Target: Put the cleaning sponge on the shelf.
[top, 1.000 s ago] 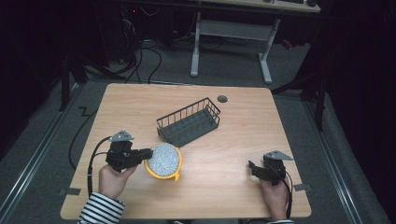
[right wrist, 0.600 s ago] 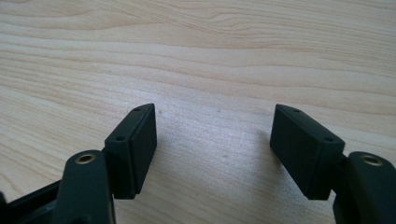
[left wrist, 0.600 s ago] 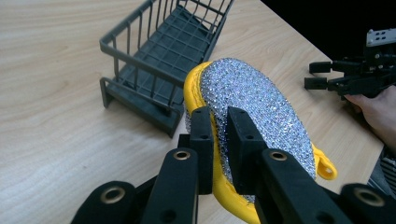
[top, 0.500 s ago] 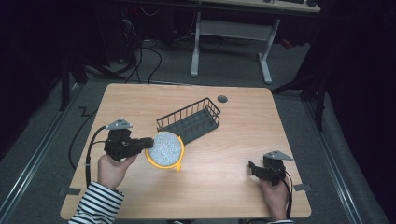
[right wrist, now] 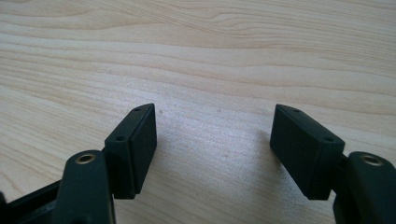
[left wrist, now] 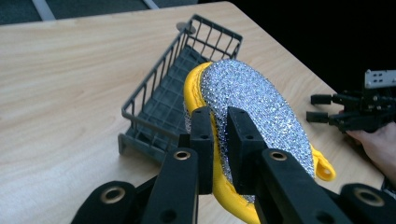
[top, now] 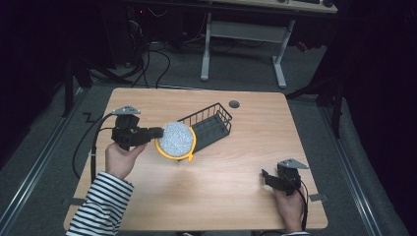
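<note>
Yellow-rimmed silver scrubber (top: 176,139), clamped in the left hand-held gripper (top: 156,132), has risen toward the wire basket (top: 209,124); the right hand-held gripper (top: 267,178) rests wide apart.

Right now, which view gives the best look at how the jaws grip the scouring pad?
The left gripper view: the left gripper has its jaws closed on the scouring pad's yellow edge, seen up close. The high view shows the pad whole but small, held beside the wire basket. The right gripper view faces bare table.

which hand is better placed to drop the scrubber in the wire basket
Left. The left gripper is shut on the scrubber right beside the wire basket. The right gripper is open near the table edge, far away.
</note>
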Tool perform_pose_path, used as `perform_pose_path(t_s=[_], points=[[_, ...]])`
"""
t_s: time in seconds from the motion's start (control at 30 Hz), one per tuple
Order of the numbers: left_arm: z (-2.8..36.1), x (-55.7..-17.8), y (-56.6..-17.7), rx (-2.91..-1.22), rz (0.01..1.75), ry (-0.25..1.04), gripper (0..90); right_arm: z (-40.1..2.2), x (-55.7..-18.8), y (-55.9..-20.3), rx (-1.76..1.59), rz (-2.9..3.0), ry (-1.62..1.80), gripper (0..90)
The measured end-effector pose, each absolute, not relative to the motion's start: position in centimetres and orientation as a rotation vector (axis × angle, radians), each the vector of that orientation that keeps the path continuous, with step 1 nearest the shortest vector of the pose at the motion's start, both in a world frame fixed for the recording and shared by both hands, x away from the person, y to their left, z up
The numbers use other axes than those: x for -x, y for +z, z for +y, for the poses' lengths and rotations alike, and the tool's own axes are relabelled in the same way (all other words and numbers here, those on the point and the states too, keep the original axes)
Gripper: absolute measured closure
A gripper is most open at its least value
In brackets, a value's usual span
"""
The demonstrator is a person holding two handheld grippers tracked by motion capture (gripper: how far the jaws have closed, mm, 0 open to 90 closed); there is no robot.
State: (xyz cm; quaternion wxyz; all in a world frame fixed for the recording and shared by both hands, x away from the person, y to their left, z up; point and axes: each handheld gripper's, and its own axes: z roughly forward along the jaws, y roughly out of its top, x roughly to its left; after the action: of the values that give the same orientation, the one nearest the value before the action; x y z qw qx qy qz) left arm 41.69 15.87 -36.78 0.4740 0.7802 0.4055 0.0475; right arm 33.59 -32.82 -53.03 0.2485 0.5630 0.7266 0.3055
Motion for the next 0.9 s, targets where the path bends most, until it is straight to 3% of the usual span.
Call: perform_pose_path(t_s=[0.43,0.9], points=[[15.2,-44.9,-35.4,-1.899,1.029,0.182,81.8,-32.8,-33.6,-53.0,-1.534,1.98,0.832,31.8],[14.7,-48.1,-36.9,-1.866,1.118,0.239,81.8,-32.8,-33.6,-53.0,-1.534,1.98,0.832,31.8]])
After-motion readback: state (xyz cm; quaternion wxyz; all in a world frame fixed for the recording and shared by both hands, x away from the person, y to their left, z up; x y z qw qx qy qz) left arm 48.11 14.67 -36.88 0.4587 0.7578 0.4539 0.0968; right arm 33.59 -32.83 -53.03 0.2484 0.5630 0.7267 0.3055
